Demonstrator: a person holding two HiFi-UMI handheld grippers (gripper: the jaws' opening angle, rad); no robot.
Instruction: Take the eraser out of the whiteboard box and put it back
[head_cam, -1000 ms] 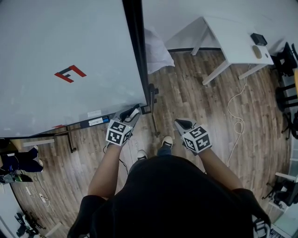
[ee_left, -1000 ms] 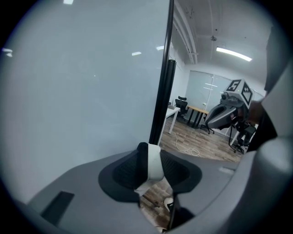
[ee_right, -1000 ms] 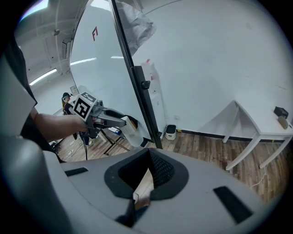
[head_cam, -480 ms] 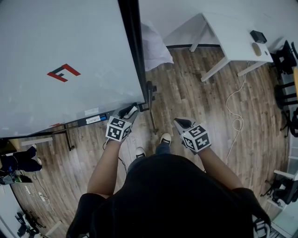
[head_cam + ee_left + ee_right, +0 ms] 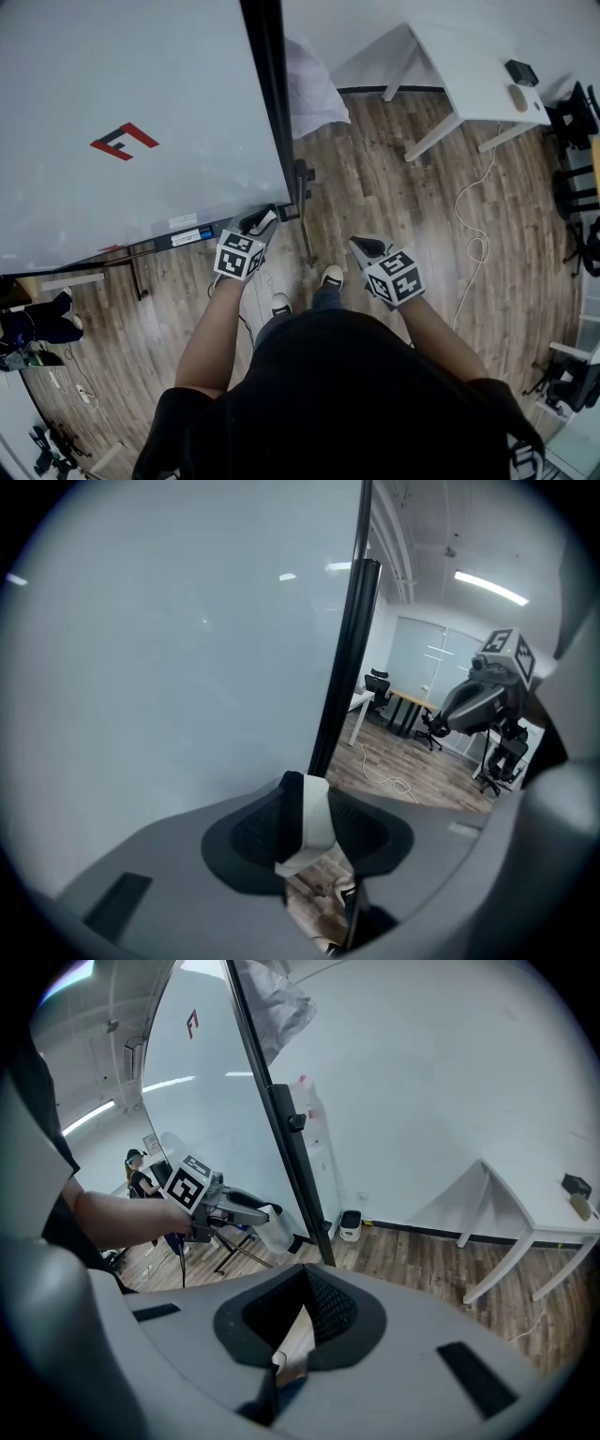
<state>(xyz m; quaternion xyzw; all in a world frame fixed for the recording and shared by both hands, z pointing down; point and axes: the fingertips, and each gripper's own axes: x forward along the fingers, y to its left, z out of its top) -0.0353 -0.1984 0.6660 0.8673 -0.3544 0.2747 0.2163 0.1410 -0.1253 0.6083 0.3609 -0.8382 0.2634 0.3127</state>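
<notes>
My left gripper (image 5: pixel 263 221) is shut on the eraser (image 5: pixel 269 217), a white block with a dark side. It hangs just off the right end of the dark tray (image 5: pixel 183 240) that runs under the whiteboard (image 5: pixel 141 94). In the left gripper view the eraser (image 5: pixel 316 822) stands upright between the pads, close to the board's black edge post (image 5: pixel 342 667). The right gripper view shows the left gripper (image 5: pixel 262 1215) with the eraser (image 5: pixel 273 1228) at its tip. My right gripper (image 5: pixel 367 247) hangs over the wooden floor to the right, shut and holding nothing.
The whiteboard's black post (image 5: pixel 272 103) and stand foot (image 5: pixel 305 216) are beside my left hand. A white table (image 5: pixel 478 84) stands at the back right, with a cable (image 5: pixel 473 234) on the floor near it. Another person (image 5: pixel 37 323) is at the far left.
The left gripper has sunk a little with the eraser still in it. The right gripper has kept still.
</notes>
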